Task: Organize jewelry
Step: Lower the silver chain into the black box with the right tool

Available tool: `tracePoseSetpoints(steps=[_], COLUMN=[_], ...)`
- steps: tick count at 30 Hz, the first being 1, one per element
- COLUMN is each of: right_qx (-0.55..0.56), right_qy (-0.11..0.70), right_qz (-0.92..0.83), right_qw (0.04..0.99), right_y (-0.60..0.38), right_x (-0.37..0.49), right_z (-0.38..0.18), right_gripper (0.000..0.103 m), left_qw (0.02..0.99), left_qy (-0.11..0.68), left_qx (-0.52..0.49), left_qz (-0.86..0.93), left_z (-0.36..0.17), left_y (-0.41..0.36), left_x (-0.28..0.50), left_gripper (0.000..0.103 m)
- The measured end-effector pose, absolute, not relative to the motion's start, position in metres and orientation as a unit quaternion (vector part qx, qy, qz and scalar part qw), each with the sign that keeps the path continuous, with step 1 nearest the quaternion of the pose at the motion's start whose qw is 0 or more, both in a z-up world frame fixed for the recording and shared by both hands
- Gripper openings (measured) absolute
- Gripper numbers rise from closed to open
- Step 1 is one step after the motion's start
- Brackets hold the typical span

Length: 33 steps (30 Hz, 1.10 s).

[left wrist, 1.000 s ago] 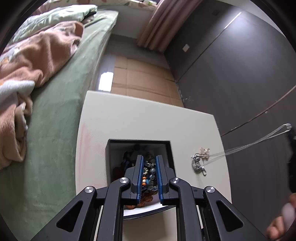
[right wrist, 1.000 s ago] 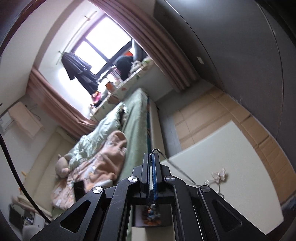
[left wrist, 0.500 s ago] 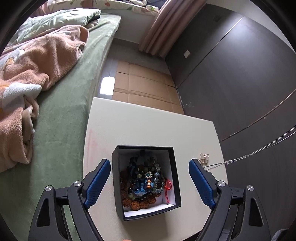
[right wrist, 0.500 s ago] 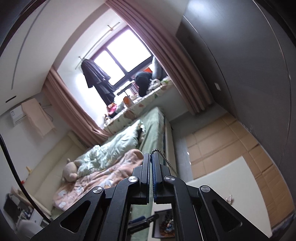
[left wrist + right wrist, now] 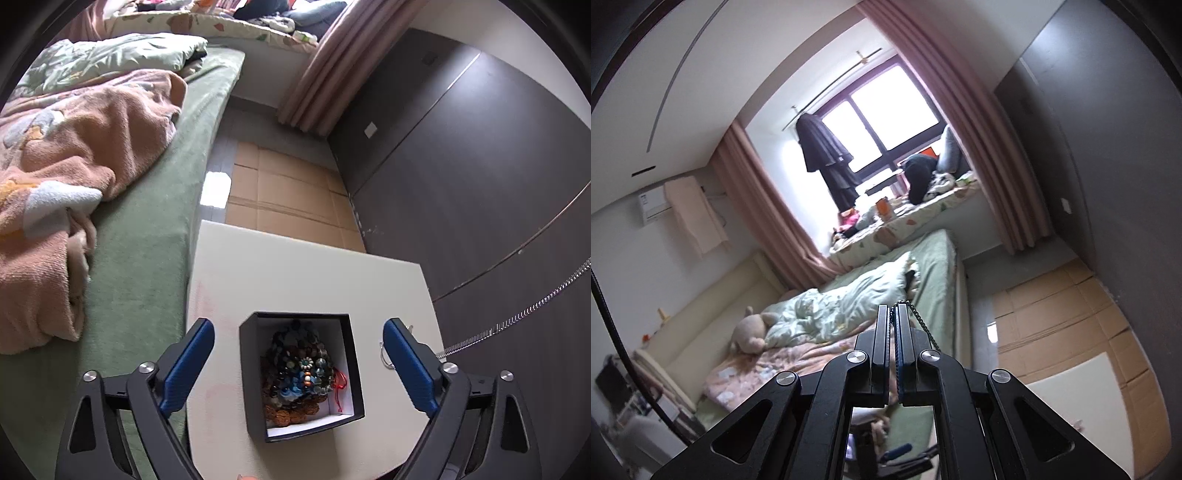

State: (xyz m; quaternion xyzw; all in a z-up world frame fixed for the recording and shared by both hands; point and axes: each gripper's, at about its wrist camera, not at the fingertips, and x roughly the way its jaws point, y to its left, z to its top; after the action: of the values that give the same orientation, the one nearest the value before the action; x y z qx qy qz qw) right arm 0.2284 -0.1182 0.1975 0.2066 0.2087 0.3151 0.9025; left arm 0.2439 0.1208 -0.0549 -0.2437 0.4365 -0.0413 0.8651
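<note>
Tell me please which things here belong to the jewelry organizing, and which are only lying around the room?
Belong to the job:
- black box on the white table
- beaded bracelets heaped inside it
- silver chain necklace, clamped in the right gripper
- left gripper, jaws opening, nothing between them

Just lying about:
- pink blanket
- green bed
- teddy bear
- curtain

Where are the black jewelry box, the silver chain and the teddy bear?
black jewelry box (image 5: pixel 255 373): left wrist view, left wall.
silver chain (image 5: pixel 517 317): left wrist view, taut stretch at right.
teddy bear (image 5: pixel 750 332): right wrist view, its head.
</note>
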Motion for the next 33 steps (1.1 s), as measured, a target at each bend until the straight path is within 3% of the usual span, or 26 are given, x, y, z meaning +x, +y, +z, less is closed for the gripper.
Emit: tracePoseSetpoints(steps=[4,19,33], right_qx=[0.199,0.176,0.186], right_qy=[0.215,0.276,0.367], right_qz=[0.331,0.344,0.326], right_qw=[0.897,0.88,0.851], right_y=[-0.093,-0.044,-0.036], right_x=[0.227,0.23,0.256], right_z=[0.195,0.153,0.062], right_gripper=[0.004,0.004,0.004], left_qw=[0.865,0.87,0.867], left_qy=[0.428,0.41,0.406], left_qx=[-0.257,-0.274,-0.287], left_qz=[-0.038,-0.022,-0.014], left_z=[-0.054,-0.051,-0.053], left_y=[0.134,0.171,0.183], left_x=[0.239,0.222,0.218], left_gripper=[0.102,0.103,0.103])
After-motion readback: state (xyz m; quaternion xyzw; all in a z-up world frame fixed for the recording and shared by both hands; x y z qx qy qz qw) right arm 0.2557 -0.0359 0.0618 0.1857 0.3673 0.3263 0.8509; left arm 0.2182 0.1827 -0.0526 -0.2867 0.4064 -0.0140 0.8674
